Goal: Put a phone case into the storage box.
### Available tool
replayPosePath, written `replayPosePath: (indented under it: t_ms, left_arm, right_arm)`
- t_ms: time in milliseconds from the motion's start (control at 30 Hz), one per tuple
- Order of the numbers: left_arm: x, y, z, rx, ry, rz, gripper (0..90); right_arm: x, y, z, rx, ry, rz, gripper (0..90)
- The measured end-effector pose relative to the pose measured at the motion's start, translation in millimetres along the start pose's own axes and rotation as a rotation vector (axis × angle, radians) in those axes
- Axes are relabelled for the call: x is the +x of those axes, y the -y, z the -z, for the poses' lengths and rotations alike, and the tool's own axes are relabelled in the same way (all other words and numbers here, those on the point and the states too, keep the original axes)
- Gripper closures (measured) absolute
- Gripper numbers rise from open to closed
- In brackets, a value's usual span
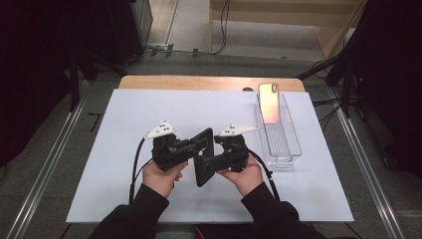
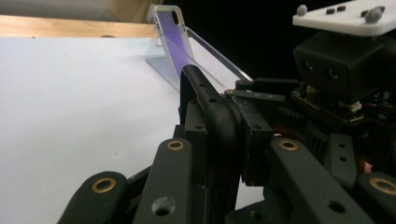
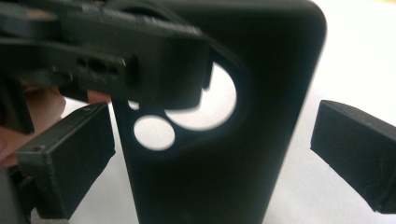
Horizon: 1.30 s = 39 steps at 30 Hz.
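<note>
Phone case [image 1: 203,158], black with round camera cutouts, sits upright between both tongs, over a big white sheet [image 1: 124,149] spread under them on the table. Past the right gripper [image 1: 211,162] there's a clear tray [image 1: 286,144] with a phone [image 1: 269,102] leaning in its far end. Left gripper [image 1: 196,145] is clenched on the case's edge, pads pressing it. The right one's released, its jaws either side of the case with gaps showing, not touching
</note>
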<state>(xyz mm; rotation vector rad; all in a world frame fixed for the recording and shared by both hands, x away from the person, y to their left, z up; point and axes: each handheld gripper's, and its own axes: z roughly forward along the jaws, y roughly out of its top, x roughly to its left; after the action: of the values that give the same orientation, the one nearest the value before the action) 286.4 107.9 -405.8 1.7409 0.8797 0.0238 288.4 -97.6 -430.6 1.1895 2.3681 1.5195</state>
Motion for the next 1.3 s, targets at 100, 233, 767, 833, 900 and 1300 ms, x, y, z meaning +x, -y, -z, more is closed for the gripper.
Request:
replayPosePath:
  t_ms: [100, 233, 767, 833, 900, 1300]
  left_arm:
    - [-2.3, 0.5, -1.3, -0.001, 0.003, -0.005, 77.9]
    - [-2.7, 0.6, -1.5, 0.004, 0.005, 0.0, 77.3]
    - [-0.7, -9.5, 9.7, -0.003, 0.027, 0.031, 53.0]
    - [2.3, -9.9, 11.3, -0.005, 0.043, 0.039, 49.9]
    - [6.0, -10.6, 13.9, 0.0, 0.035, 0.041, 49.1]
    - [31.0, -8.5, 23.7, 0.08, 0.072, 0.086, 38.9]
  right_arm:
    - [1.2, 0.3, 1.0, -0.007, 0.008, 0.007, 4.2]
    - [2.2, 1.3, 2.5, -0.024, -0.001, 0.007, 10.4]
    - [-5.3, 2.2, 5.7, -0.001, 0.042, 0.005, 12.0]
    - [-9.7, 1.9, 7.6, -0.006, 0.05, -0.001, 12.0]
    - [-14.3, 1.9, 9.7, -0.009, 0.061, -0.01, 12.1]
    - [-30.1, 0.0, 21.4, -0.019, 0.068, -0.03, 12.0]
